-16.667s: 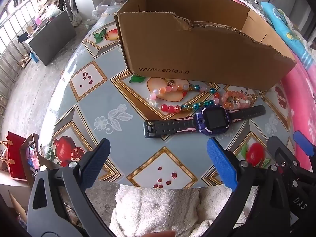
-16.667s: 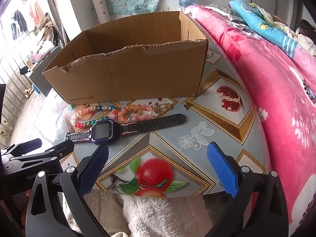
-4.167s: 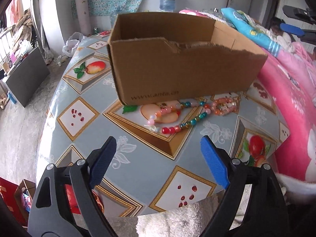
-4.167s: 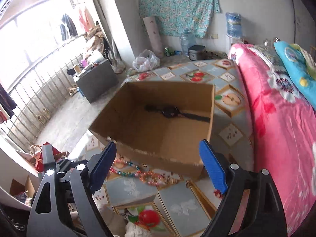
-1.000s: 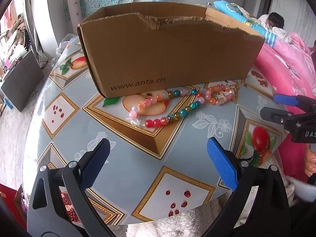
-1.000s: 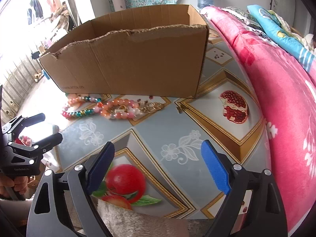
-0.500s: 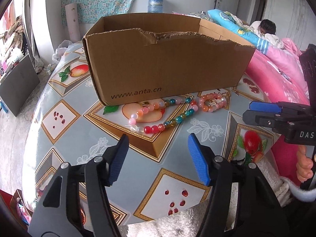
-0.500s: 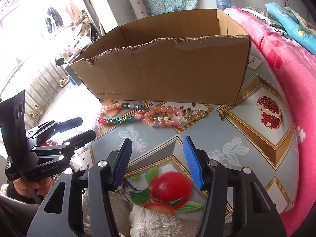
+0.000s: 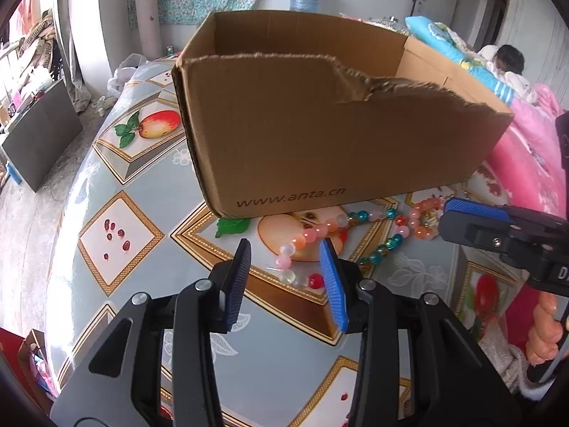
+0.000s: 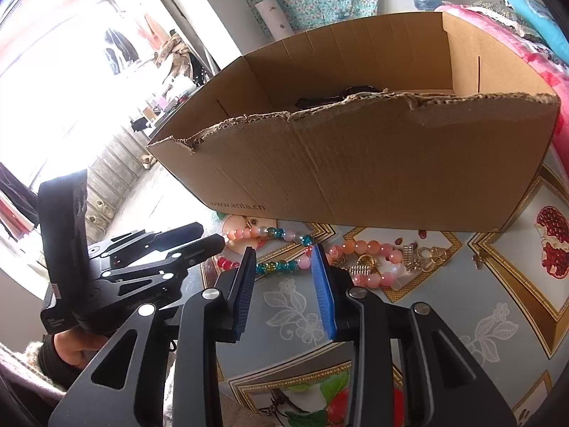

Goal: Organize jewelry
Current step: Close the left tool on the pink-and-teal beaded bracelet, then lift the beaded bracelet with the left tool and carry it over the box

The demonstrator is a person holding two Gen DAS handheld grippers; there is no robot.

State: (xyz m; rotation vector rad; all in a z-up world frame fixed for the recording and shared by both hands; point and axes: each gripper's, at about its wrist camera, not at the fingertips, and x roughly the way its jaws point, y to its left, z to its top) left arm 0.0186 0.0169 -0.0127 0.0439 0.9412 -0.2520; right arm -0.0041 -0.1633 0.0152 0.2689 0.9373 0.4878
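Observation:
A long strand of pink, teal, red and clear beads (image 9: 309, 235) lies on the patterned table (image 9: 117, 235) in front of a cardboard box (image 9: 320, 135). My left gripper (image 9: 284, 249) hovers over its left end, jaws closing, pale beads between the pads but untouched. My right gripper (image 10: 283, 252) stands over the strand's teal beads (image 10: 274, 267), jaws closing too, pads clear of them. An orange-pink bracelet with gold charms (image 10: 370, 249) lies to the right. A dark watch (image 10: 334, 98) rests inside the box (image 10: 391, 170).
Pink bedding (image 9: 526, 163) borders the table on the right, with a person lying on it (image 9: 508, 60). A dark cabinet (image 9: 35, 135) stands on the floor to the left. The two grippers are close together over the strand, the right one (image 9: 473, 213) beside the bracelet.
Both pairs of jaws have narrowed a lot. Both grippers have moved forward toward the box until the bead strand lies between their fingertips.

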